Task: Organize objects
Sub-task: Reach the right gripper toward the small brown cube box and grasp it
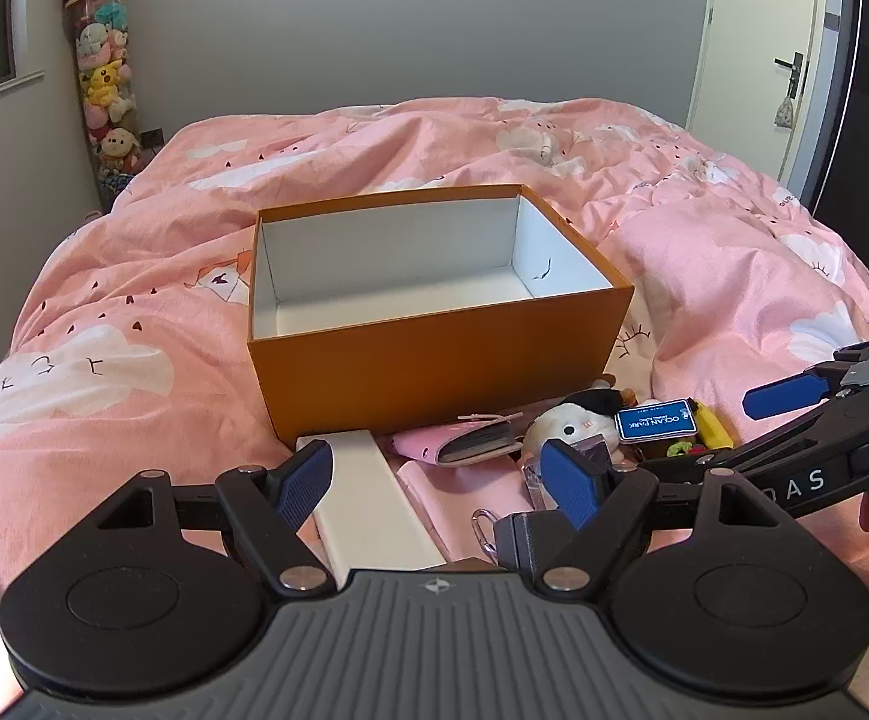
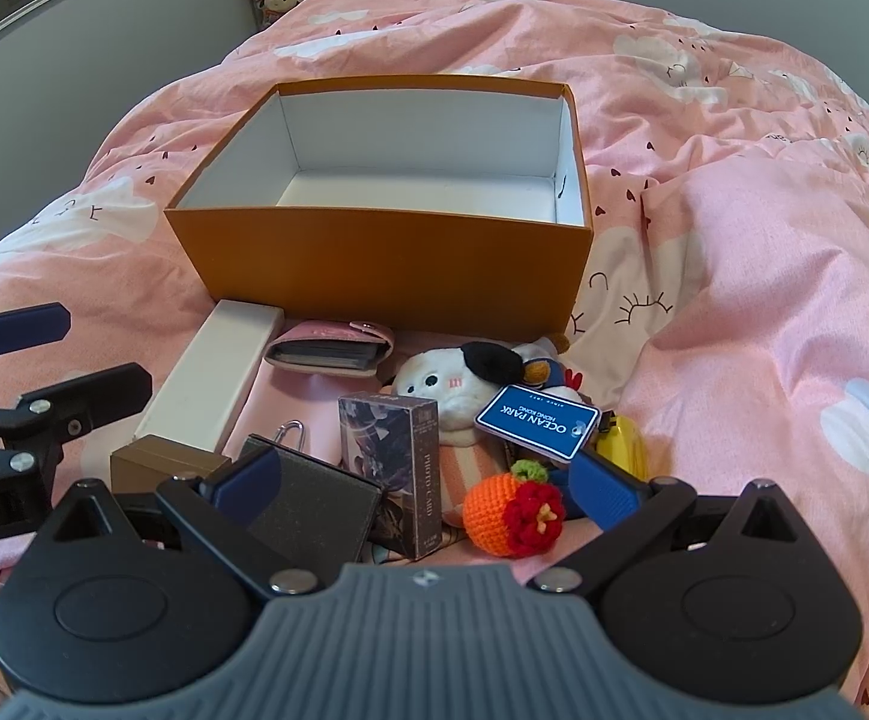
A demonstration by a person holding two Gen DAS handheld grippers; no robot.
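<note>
An open orange box (image 1: 428, 366) (image 2: 386, 252), white inside and empty, sits on the pink bed. In front of it lie a long white box (image 1: 368, 498) (image 2: 206, 372), a pink card wallet (image 1: 458, 444) (image 2: 329, 348), a white plush (image 2: 452, 390) (image 1: 566, 426), a blue Ocean Park card (image 2: 533, 420) (image 1: 656, 417), a photo-card box (image 2: 398, 468), a black case (image 2: 314, 504) and an orange crochet fruit (image 2: 506, 510). My left gripper (image 1: 440, 483) is open above the white box. My right gripper (image 2: 428, 489) is open over the pile, holding nothing.
The pink duvet (image 1: 134, 300) is rumpled, with a raised fold (image 2: 764, 300) right of the box. A tube of plush toys (image 1: 104, 78) stands in the far left corner. A door (image 1: 788, 60) is at the right. A brown box (image 2: 158, 462) lies near my left gripper.
</note>
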